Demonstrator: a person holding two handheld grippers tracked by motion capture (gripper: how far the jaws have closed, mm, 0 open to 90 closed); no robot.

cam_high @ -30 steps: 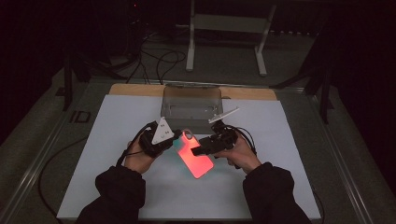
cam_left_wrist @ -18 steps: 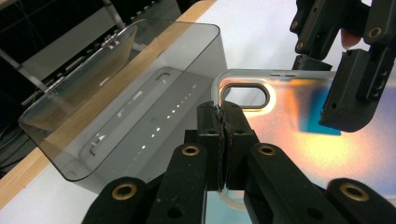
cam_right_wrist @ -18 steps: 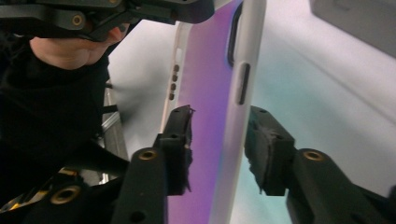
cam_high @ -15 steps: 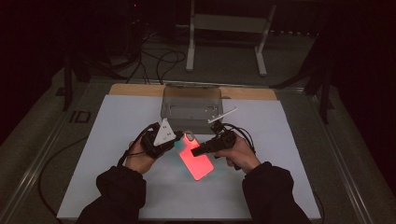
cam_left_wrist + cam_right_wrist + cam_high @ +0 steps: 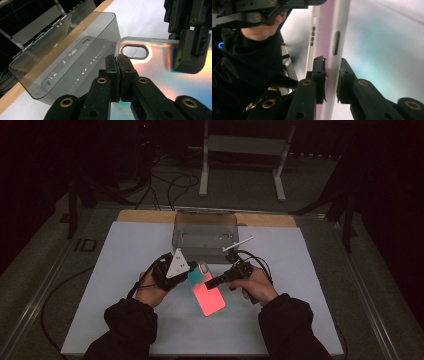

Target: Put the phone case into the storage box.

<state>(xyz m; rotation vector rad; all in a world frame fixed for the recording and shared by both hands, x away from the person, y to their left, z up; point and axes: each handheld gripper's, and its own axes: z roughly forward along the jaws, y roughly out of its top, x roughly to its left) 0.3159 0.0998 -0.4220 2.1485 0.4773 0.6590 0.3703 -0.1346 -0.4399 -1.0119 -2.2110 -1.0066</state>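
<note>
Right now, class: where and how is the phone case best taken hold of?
By its thin side edges, coming in from either side. The phone case is a flat shell with raised rims; the left gripper pinches one rim near the camera cutout, and the right gripper clamps the opposite edge.

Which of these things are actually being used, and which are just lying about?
In use:
- phone case, glowing pink
- left tongs, clamped on its edge
- right tongs, clamped on its other edge

Lying about:
- clear grey box
- white stick
- metal stand behind the table
</note>
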